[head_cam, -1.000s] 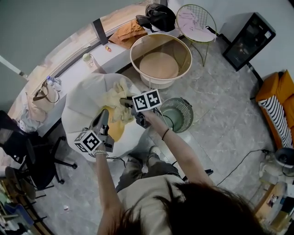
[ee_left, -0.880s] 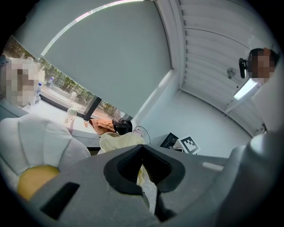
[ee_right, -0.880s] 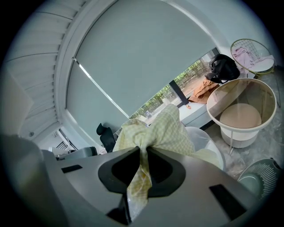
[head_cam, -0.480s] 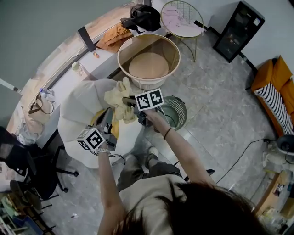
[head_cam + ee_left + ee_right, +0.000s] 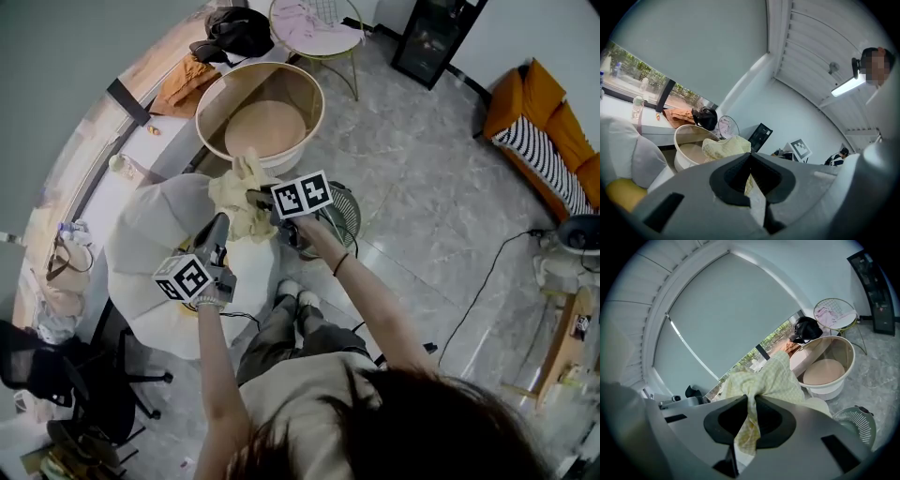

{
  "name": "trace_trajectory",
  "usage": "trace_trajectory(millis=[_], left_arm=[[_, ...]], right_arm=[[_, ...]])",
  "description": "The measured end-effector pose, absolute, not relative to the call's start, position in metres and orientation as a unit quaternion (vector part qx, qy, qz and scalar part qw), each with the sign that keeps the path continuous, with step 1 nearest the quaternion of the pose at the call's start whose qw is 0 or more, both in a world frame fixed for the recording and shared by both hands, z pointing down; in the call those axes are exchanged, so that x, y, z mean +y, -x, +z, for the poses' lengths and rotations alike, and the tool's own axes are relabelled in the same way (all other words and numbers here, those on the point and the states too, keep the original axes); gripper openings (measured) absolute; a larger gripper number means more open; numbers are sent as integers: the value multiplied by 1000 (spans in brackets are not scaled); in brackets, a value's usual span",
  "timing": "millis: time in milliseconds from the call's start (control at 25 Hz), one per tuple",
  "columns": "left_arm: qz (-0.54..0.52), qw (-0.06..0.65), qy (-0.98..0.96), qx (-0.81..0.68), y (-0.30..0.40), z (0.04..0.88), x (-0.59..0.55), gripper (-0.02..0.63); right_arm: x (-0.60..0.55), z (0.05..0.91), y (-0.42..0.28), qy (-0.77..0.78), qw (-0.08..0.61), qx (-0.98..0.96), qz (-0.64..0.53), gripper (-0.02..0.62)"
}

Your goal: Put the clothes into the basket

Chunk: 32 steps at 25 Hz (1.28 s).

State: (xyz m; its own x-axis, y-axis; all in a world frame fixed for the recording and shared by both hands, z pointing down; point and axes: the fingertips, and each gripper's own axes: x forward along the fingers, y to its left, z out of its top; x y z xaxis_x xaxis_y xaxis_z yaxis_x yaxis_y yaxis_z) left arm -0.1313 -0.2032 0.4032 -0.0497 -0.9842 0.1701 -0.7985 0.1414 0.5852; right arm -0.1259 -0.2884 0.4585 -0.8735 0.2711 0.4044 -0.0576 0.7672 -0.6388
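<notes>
1. Right gripper is closed narrow on a pale yellow checked cloth. In its own view a strip of fabric hangs down between the jaws and the rest bunches out ahead.
2. Left gripper is shut on the same cloth (a thin fold shows pinched where its jaws meet), gripping lower and nearer the person than the other gripper.
3. The cloth is held in the air on the person's side of the basket, just short of its near rim. In the head view the cloth's top overlaps that rim, but I cannot tell whether any of it is over the opening yet.
4. The basket is round, white outside and tan inside, and looks empty. In both gripper views it sits beyond the cloth, straight ahead and lower.
5. Likely risk: both grips are on thin folds, so the fabric could slip out before it clears the rim and drop in front of the basket.
6. Another risk: if one gripper lets go before the other, the cloth could end up draped over the rim, half in and half out.
7. A floor fan stands near the basket on the person's side, and a white cushion lies beside it. Trailing cloth could snag on either.
</notes>
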Motion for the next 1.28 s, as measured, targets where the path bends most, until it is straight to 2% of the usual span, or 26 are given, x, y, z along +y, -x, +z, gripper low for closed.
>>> trace_trajectory(millis=[1280], left_arm=[[-105,341,-774,-523,73,426,-333,11]], right_arm=[[-399,481,34,-145,195,-886,395,48]])
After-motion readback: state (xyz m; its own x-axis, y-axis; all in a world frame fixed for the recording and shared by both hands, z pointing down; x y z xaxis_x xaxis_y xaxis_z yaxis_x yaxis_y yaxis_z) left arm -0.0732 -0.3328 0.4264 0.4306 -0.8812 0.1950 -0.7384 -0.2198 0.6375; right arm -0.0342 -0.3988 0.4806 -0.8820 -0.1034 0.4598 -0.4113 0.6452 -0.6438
